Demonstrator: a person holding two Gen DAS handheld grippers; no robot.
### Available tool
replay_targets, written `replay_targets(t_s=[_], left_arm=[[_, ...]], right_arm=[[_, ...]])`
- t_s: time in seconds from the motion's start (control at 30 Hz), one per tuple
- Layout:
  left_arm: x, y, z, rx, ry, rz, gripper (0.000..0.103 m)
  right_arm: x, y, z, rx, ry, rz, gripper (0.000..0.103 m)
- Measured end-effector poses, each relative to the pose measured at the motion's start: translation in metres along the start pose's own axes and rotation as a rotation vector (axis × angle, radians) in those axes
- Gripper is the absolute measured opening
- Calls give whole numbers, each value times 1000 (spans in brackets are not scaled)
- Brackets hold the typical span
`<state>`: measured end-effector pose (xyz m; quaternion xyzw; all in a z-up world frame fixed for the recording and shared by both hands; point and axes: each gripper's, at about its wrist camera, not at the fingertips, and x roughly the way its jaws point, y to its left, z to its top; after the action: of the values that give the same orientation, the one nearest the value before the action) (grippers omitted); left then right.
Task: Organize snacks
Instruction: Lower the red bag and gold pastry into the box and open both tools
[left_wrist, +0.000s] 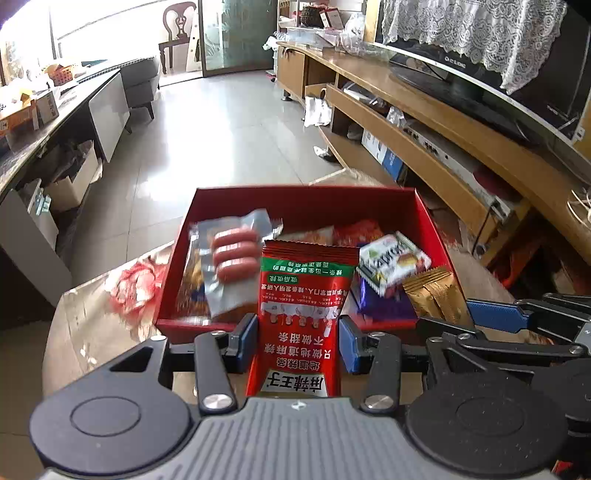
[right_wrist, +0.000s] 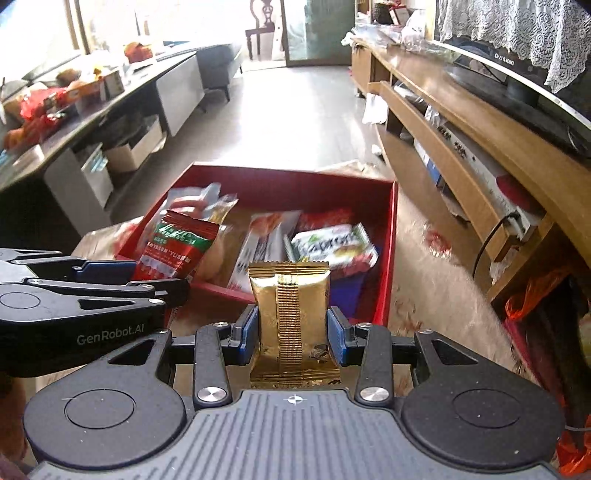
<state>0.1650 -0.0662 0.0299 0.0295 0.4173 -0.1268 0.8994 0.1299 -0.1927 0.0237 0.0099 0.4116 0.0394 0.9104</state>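
1. Left wrist view: the left gripper (left_wrist: 298, 328) is closed on a red snack packet (left_wrist: 301, 306), its blue pads (left_wrist: 246, 330) pressing the two side edges of the packet.
2. The red snack packet stands with its long axis running forward along the fingers, away from the camera. Its crimped far end points over the near wall of the red box (left_wrist: 432, 218); its printed text reads upside down in this view.
3. Right wrist view: the right gripper (right_wrist: 291, 332) is closed on a gold snack packet (right_wrist: 291, 317), with the blue pads (right_wrist: 338, 332) bearing on its left and right edges.
4. The gold snack packet also has its long axis aligned with the fingers. Its back seam faces the camera and its crimped far end points toward the red box, just short of the near wall.
5. Both grippers sit side by side at the near edge of the red box, the left one to the left of the right one.
6. The red box rests open on a floral-patterned table surface (left_wrist: 92, 310). Inside it lie a clear sausage pack (left_wrist: 231, 254) at the left, a white-and-green wrapped snack (left_wrist: 393, 262) at the right, and further blurred packets between them.
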Motion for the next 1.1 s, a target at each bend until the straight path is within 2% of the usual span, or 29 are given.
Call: replay_targets(t_s=[0.43,1.1], left_arm=[[14,-6,33,8,-55,31,42],[37,-10,59,4,-82,56,41]], right_arm=[[13,-14,29,25,-49,-29,48],[32,-23,53,35,-79,-65,48]])
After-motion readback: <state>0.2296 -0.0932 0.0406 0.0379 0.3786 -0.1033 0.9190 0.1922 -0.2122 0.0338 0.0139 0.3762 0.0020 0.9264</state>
